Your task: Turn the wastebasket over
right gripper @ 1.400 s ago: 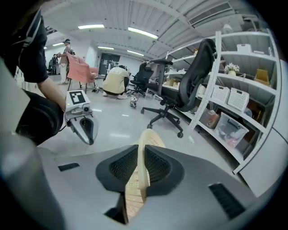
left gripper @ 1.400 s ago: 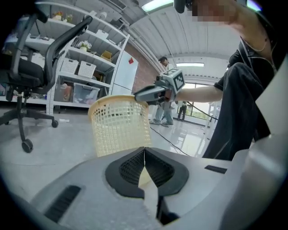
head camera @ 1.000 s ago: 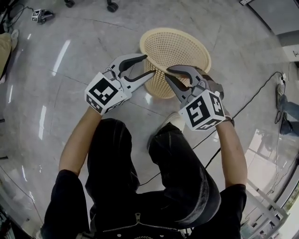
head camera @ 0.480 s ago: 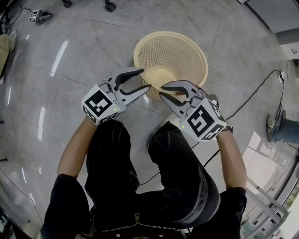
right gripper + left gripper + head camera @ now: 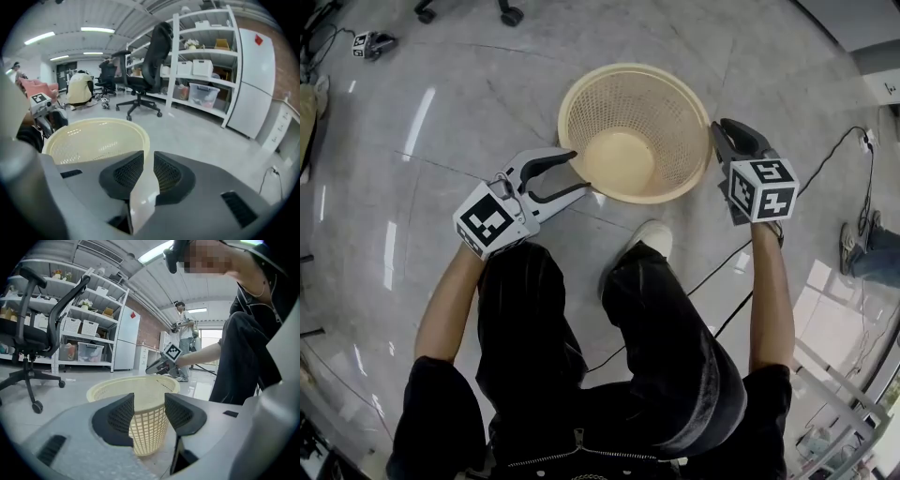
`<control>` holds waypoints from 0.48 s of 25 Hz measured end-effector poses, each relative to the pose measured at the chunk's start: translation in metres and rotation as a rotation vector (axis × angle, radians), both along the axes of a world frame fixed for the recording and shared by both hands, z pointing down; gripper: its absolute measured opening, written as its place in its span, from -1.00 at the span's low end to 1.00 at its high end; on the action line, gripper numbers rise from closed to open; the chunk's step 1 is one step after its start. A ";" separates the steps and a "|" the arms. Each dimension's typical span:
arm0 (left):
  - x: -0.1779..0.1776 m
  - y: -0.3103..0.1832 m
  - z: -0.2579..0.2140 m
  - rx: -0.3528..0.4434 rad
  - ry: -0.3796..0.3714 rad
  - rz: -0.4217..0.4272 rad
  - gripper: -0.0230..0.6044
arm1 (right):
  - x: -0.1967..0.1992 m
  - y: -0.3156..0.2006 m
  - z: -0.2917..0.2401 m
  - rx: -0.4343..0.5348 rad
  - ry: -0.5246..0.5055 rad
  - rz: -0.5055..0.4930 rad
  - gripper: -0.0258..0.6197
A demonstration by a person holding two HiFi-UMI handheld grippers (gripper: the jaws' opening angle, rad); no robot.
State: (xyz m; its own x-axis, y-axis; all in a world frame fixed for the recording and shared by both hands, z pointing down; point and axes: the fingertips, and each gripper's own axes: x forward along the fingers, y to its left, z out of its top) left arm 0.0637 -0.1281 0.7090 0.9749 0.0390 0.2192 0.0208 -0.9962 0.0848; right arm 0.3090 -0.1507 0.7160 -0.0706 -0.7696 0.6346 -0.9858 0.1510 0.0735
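- Where is the wastebasket [image 5: 630, 131], and which way does it face?
- It stands on the grey floor [image 5: 487, 84], just ahead of the person's shoe [image 5: 654, 239]. It is upright, with the open mouth up and the narrower base down, so its long axis runs vertically. The head view looks straight into it, down to the solid bottom.
- And the left gripper [image 5: 579, 171]?
- It is low at the basket's left side, pointing at the mesh wall. Its jaws stand well apart and hold nothing. In the left gripper view the wall shows beyond the gap, not between the pads.
- The right gripper [image 5: 716, 126]?
- It is at the opposite side, up by the rim. The jaws are nearly together, with only a thin slit left, and pale floor shows through it. The rim lies just beside one pad [image 5: 125, 172] — not clamped, as far as the right gripper view shows.
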 end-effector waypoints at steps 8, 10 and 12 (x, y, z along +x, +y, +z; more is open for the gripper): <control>-0.002 0.006 0.022 0.009 -0.080 0.020 -0.32 | -0.015 0.021 0.030 -0.105 -0.291 0.056 -0.74; -0.001 0.001 0.022 -0.002 -0.068 0.003 -0.32 | -0.014 0.027 0.030 -0.109 -0.249 0.069 -0.74; 0.002 -0.004 0.021 0.002 -0.057 -0.011 -0.32 | -0.014 0.036 0.029 -0.115 -0.213 0.089 -0.73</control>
